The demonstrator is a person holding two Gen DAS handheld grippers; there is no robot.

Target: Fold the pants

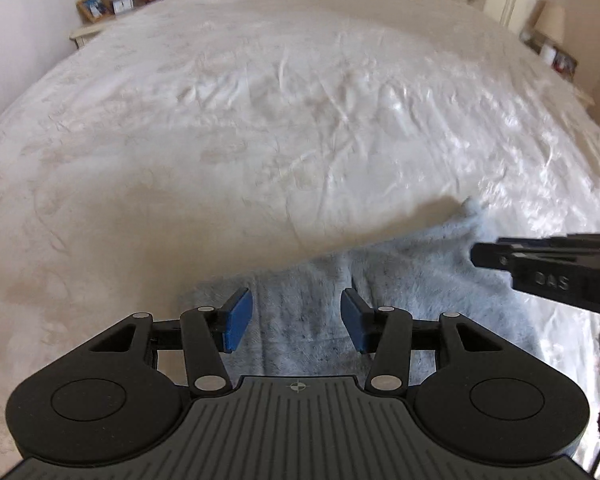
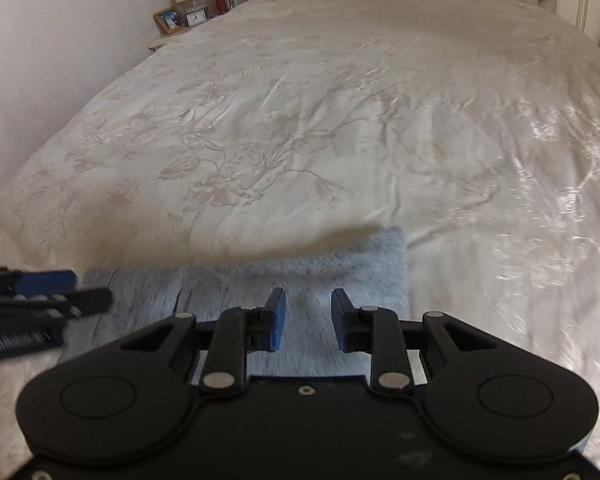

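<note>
The left gripper [image 1: 297,320] and right gripper [image 2: 308,318] both hang with fingers apart, empty. Beneath and just ahead of the fingers lie the fuzzy pale-blue pants [image 2: 236,284], folded flat. Beyond stretches the cream floral bed [image 2: 340,120].

A: What's the left gripper [image 1: 296,320] doing?
B: It's hanging over the fuzzy light-blue pants [image 1: 400,280] lying on the white bedspread [image 1: 260,120], blue pads spread apart, gripping nothing. The right gripper [image 1: 476,256] is poking in from the side.
</note>
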